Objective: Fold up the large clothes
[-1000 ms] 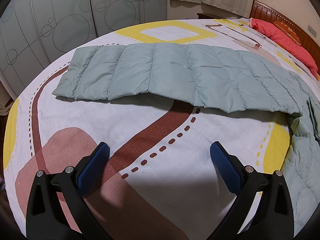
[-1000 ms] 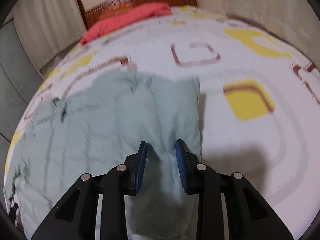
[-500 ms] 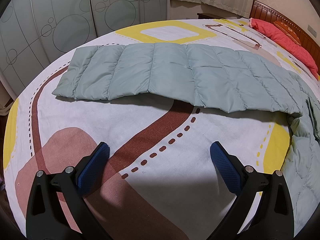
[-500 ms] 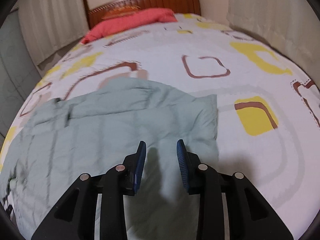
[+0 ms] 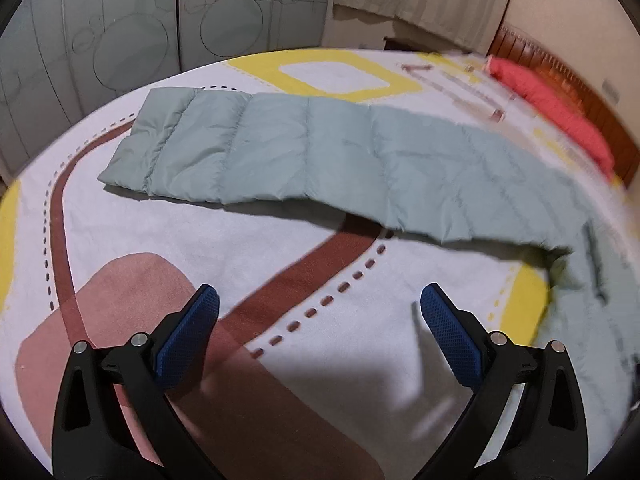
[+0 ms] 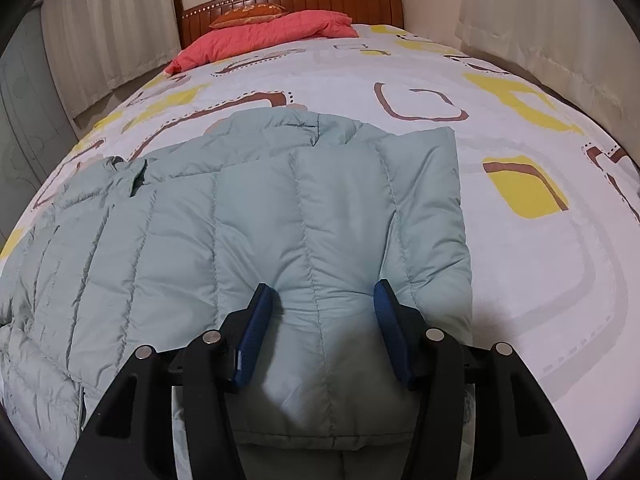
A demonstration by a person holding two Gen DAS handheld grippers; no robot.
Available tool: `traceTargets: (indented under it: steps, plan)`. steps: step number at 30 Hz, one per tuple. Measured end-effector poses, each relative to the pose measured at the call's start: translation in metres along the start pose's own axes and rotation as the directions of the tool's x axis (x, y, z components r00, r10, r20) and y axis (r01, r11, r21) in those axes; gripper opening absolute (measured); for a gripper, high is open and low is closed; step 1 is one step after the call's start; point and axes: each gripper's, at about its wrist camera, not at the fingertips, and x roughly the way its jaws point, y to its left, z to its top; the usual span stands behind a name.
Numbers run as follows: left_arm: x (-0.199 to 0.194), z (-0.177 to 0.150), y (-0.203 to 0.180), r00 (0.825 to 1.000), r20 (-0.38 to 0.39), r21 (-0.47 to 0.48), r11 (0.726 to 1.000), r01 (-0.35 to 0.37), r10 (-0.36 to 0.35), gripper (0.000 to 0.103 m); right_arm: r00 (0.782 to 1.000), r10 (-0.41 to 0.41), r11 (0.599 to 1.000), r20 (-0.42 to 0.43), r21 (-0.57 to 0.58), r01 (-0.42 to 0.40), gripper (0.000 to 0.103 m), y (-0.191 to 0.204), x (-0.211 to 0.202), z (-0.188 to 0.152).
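A bed (image 6: 520,264) with a white sheet patterned in yellow and brown fills both views; a pale green quilted jacket (image 6: 256,224) lies spread on it, one long sleeve (image 5: 304,152) stretched flat ahead of the left gripper (image 5: 318,312), well apart from its fingertips; a red quilt (image 6: 264,36) is bunched at the wooden headboard (image 6: 360,0), far beyond the right gripper (image 6: 322,300); the right gripper sits over a folded panel of the jacket, jaws just having been opening, padding bulging between them, pads not pressing; the left gripper hovers over bare sheet, jaws wide apart, empty.
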Motion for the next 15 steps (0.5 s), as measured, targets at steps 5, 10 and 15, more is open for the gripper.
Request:
traceTargets:
  steps: [5,10,15]
  plan:
    - [-0.001,0.018,0.048,0.999,0.044,-0.123,0.992,0.018,-0.013,0.097,1.000,-0.007,1.000,0.008,-0.017,0.007,0.058,0.003,0.000,-0.002]
    - [0.013,0.044,0.101,0.994,0.100,-0.289,0.954,0.078,-0.051,0.080,1.000,0.000,1.000,0.014,-0.014,0.000,0.060,0.002,-0.001,-0.003]
    - [0.027,0.057,0.144,0.982,0.152,-0.463,0.869,0.173,-0.115,0.040,1.000,-0.007,1.000,0.021,-0.015,0.008,0.061,0.003,-0.002,-0.005]
